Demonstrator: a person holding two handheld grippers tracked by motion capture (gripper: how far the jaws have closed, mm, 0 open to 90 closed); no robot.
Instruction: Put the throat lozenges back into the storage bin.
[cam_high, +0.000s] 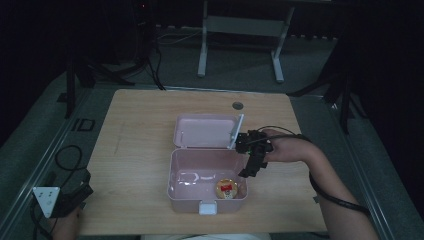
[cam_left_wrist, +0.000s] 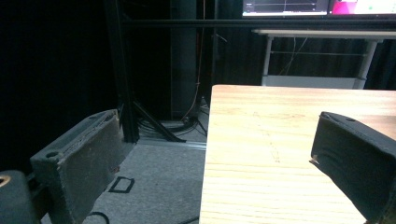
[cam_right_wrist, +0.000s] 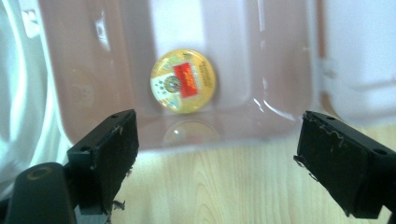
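Right hand-held gripper (cam_right_wrist: 215, 154) view, gold tin (cam_right_wrist: 183, 80) label in pink box (cam_right_wrist: 116, 65)

Dim high view: only the wooden table (cam_high: 150, 165) is lit, and its surroundings sink into near black. The right gripper view is brighter but soft, with glare on the pink box (cam_right_wrist: 116, 56) walls; the round tin (cam_right_wrist: 183, 80) label seems slightly blurred.

Pale pink box (cam_high: 200, 192) with white latch (cam_high: 207, 208); gold round tin (cam_right_wrist: 183, 80), red-and-white label; light wood-grain worktop (cam_high: 135, 165); black right gripper (cam_high: 252, 160).
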